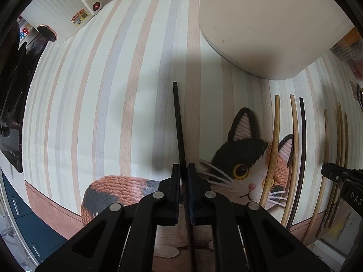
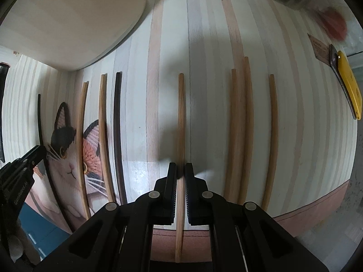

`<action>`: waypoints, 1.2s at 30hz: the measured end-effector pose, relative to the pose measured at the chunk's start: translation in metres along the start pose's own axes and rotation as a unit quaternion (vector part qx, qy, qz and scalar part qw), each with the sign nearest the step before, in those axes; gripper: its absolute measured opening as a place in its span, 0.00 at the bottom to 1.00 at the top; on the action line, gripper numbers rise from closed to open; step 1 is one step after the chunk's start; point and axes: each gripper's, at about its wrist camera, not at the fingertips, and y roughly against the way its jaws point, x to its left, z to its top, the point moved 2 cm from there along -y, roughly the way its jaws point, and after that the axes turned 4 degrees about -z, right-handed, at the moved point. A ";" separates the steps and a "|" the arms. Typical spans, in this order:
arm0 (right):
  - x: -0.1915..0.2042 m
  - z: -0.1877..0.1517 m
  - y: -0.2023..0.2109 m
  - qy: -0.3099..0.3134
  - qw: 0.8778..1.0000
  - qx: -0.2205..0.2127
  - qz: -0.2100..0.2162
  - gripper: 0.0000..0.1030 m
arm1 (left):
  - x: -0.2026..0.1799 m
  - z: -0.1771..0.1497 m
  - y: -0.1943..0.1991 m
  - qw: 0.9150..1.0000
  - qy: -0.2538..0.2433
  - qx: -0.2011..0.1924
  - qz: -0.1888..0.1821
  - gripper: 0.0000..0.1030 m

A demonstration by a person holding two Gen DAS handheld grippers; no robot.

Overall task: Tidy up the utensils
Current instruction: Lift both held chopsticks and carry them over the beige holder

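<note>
Black chopstick (image 1: 179,124), tan chopstick (image 2: 181,122), pastel-striped mat (image 1: 102,90) with calico cat (image 1: 245,165)

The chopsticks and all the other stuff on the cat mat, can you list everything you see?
Black chopstick: one, black, clamped in the left gripper.
Wooden chopstick: one, light brown, between the right gripper's fingers.
Loose wooden chopsticks: five, light brown, lying on the mat.
Dark chopstick: one, dark brown, lying by the cat's ear.
Mat: one, striped, with a calico cat picture.
Tray: one, cream, at the mat's far edge.
Yellow object: one, far right.
Left gripper: black.
Right gripper: black.
</note>
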 end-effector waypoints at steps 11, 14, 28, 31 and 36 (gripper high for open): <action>0.001 -0.016 0.001 0.009 1.000 0.024 -0.011 0.15 | -0.005 0.009 0.000 1.000 -0.003 0.018 0.000 0.03; 0.010 -0.011 0.005 0.011 1.000 0.009 -0.021 0.13 | -0.006 0.016 -0.001 1.000 -0.002 0.017 -0.003 0.03; -0.011 -0.019 0.065 -0.007 0.994 -0.107 -0.003 0.07 | 0.003 0.016 0.062 0.992 -0.003 -0.101 0.071 0.03; -0.007 -0.026 0.085 -0.010 0.991 -0.130 -0.003 0.07 | 0.004 0.013 0.073 0.990 0.004 -0.116 0.074 0.03; -0.008 -0.038 0.105 -0.008 0.987 -0.163 -0.005 0.07 | 0.006 0.005 0.092 0.987 0.012 -0.142 0.073 0.03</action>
